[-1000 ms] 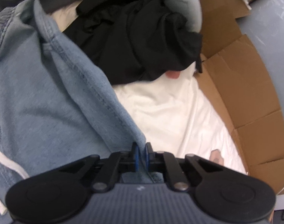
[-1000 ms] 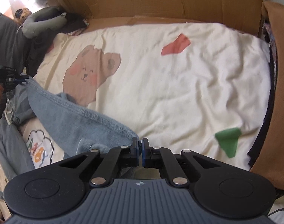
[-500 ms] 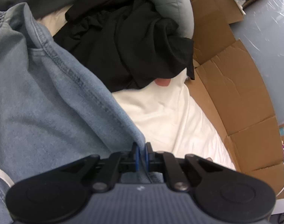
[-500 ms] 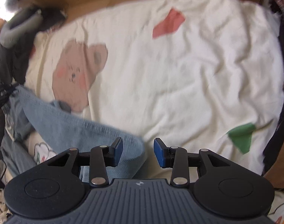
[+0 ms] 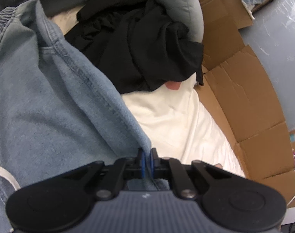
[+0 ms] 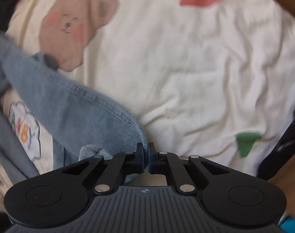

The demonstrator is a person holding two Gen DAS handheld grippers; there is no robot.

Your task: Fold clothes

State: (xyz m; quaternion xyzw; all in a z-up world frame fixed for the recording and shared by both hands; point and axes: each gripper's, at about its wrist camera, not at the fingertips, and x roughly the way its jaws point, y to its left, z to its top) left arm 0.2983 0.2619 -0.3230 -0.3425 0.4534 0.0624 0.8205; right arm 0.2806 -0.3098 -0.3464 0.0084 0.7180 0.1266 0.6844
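A light blue denim garment (image 5: 40, 106) with a white drawstring (image 5: 3, 172) fills the left of the left wrist view. My left gripper (image 5: 147, 155) is shut on its stitched edge, the cloth pinched between the blue pads. In the right wrist view the same denim garment (image 6: 79, 106) stretches from the left edge to my right gripper (image 6: 146, 151). Its jaws are closing tight on the hem corner, and the pads press on the cloth. This gripper points steeply down at the sheet.
A cream bedsheet (image 6: 186, 68) with a bear print (image 6: 73, 27) lies under everything. A crumpled black garment (image 5: 137, 48) and a grey cushion (image 5: 178, 5) lie beyond the denim. Cardboard walls (image 5: 244, 97) ring the bed. Dark clothes (image 6: 279, 155) pile at the right.
My right gripper opened beside the denim hem, then shut on it again, while tipping down and nearing the sheet. The left gripper kept its grip and hardly moved.
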